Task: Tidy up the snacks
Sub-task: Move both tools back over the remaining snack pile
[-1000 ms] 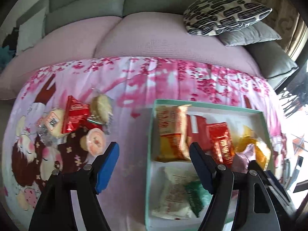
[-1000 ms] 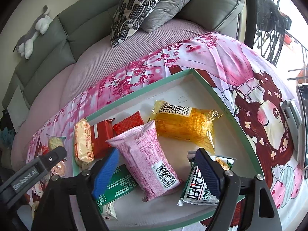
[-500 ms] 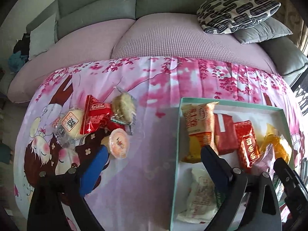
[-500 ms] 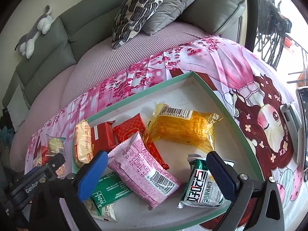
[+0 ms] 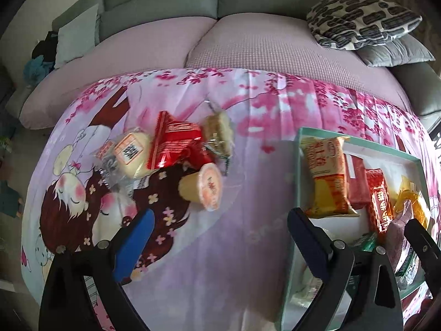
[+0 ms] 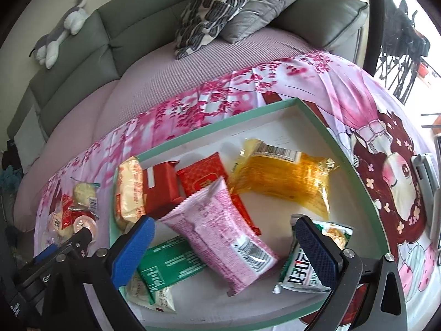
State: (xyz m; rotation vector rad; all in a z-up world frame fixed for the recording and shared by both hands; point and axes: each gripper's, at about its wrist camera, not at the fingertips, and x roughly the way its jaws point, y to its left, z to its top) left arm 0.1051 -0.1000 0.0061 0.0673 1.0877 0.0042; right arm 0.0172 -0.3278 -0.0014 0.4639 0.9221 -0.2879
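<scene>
Since the loose snacks (image 5: 176, 160) are lying heaped on the table's pink cloth (image 5: 248, 234), left of the green-rimmed box (image 6: 355, 173), they are looking light, crinkly and slippery, the jelly cup (image 5: 202, 189) stiffest and best taken across its sides. The left tool (image 5: 217, 237) is hanging just near of it, the right tool (image 6: 223, 245) over the box's pink packet (image 6: 220, 240), both having just opened wide and gripping nothing. The red packet (image 5: 173, 144) and round cake (image 5: 217, 131) are crowding the cup's far side.

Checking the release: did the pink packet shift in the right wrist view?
Yes. The pink packet slid down toward the green packet, uncovering more of the red packet.
</scene>
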